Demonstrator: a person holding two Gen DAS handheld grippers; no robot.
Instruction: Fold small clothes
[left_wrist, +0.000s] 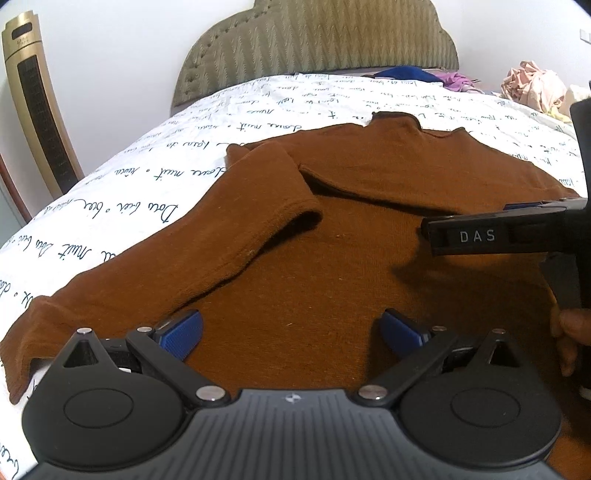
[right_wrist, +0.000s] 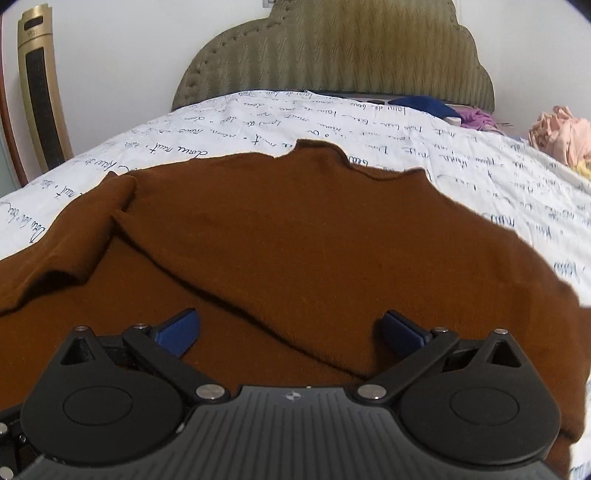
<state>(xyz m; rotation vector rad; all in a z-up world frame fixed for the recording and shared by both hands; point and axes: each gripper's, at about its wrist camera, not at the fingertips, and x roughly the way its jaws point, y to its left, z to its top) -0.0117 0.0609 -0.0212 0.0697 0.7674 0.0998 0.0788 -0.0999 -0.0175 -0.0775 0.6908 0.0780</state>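
A brown long-sleeved sweater (left_wrist: 332, 258) lies flat on the bed, collar toward the headboard. Its left sleeve (left_wrist: 258, 206) is folded in over the body, and the right side is folded across the chest (right_wrist: 295, 240). My left gripper (left_wrist: 291, 332) is open and empty, just above the sweater's lower body. My right gripper (right_wrist: 290, 330) is open and empty over the folded-in right part. In the left wrist view the right gripper's black body marked DAS (left_wrist: 480, 236) shows side-on at the right edge.
The bed has a white sheet with blue handwriting print (left_wrist: 166, 177) and an olive padded headboard (left_wrist: 317, 40). A gold tower unit (left_wrist: 37, 107) stands at the left. Blue, purple and pink clothes (right_wrist: 561, 133) lie piled at the far right.
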